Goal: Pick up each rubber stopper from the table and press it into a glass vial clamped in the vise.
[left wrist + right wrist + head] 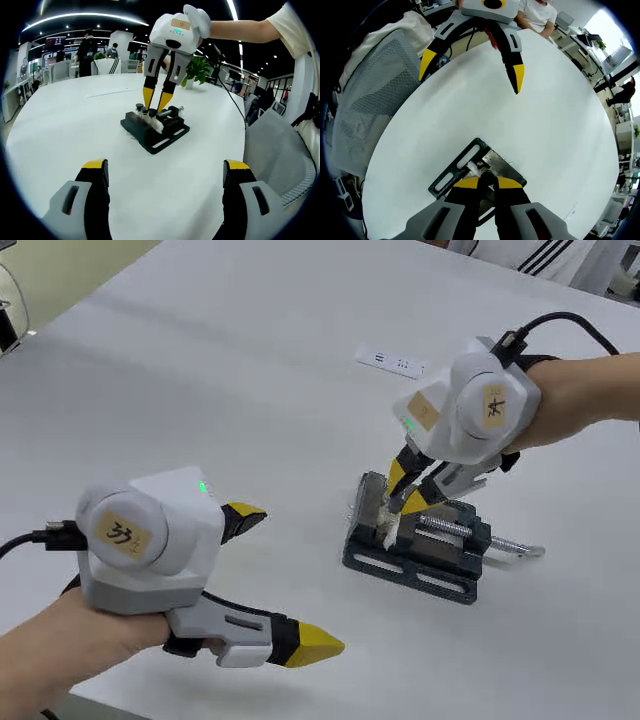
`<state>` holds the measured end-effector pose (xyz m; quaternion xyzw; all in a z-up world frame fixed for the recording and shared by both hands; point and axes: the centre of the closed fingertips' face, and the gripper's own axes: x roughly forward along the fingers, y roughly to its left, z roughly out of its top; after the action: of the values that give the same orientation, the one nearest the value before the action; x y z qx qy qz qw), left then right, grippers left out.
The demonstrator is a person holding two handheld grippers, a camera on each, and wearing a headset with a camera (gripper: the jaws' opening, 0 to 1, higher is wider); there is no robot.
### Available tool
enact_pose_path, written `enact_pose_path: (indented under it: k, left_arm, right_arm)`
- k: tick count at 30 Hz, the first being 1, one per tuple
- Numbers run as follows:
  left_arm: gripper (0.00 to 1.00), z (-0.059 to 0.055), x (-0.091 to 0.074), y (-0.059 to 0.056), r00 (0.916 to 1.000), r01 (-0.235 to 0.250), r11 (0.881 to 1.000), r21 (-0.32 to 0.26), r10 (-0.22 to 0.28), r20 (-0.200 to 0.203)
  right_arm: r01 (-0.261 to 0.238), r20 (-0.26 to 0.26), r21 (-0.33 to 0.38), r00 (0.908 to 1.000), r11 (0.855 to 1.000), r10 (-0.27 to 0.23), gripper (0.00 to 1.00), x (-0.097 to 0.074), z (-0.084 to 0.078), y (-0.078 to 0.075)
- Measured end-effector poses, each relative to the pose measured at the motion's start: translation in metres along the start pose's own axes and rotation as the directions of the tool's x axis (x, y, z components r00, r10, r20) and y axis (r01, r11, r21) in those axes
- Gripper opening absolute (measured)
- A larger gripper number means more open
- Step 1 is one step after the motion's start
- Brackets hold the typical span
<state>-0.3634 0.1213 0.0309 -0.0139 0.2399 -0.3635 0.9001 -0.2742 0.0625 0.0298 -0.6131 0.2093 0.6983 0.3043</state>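
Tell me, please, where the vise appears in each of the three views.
Head view: vise right of centre, under the right tongs.
Left gripper view: vise just above the middle, below the right tongs.
Right gripper view: vise bottom centre, behind the right tongs.
Shared landmark: the right tongs' yellow tips at the vise.

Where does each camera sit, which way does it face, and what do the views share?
Head view: on the headset, facing forward and down at the table; left gripper, right gripper and forearms show.
Left gripper view: on the left gripper, facing across at the vise and right gripper; own fingers spread wide.
Right gripper view: on the right gripper, facing down at the vise; own fingers shut on a rubber stopper.
Shared: all see the vise.
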Motion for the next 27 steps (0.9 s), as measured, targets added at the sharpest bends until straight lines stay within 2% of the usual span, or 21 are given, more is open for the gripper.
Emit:
enact_pose_path:
  k: [14, 17, 20, 21, 23, 27]
  left_arm:
    - [0.94, -0.0018, -0.0011, -0.0013, 1.0, 0.004, 1.0, -0.003, -0.004, -0.002]
    - [0.94, -0.0009, -0.0011, -0.0016, 1.0, 0.006, 1.0, -0.008, -0.006, 0.002]
    - [0.94, -0.0009, -0.0007, -0.0019, 1.0, 0.007, 1.0, -0.011, -0.007, 0.002]
    - [0.94, -0.0009, -0.0006, -0.0023, 1.0, 0.008, 1.0, -0.008, -0.008, 0.0]
    - [0.94, -0.0007, -0.0007, -0.002, 1.0, 0.009, 1.0, -0.007, -0.009, 0.001]
    - [0.94, 0.0001, 0.0004, -0.0016, 0.9999, 0.01, 1.0, -0.008, -0.01, 0.002]
  right_arm:
    - [-0.009, -0.012, 0.046, 0.9999, 0.999, 0.01, 0.05, 0.0031, -0.001, -0.0017]
    - [-0.015, -0.023, 0.105, 0.9996, 0.994, 0.017, 0.05, 0.0039, -0.0017, -0.003]
    - [-0.022, -0.035, 0.132, 0.999, 0.991, 0.027, 0.05, 0.0047, -0.0003, -0.0037]
    - [-0.025, -0.042, 0.163, 0.9986, 0.986, 0.032, 0.05, 0.0043, 0.0007, -0.0019]
    - [-0.027, -0.046, 0.182, 0.9983, 0.983, 0.036, 0.05, 0.0047, 0.0008, -0.0036]
    - [-0.013, -0.052, 0.262, 0.9982, 0.965, 0.028, 0.05, 0.0046, -0.0002, -0.003]
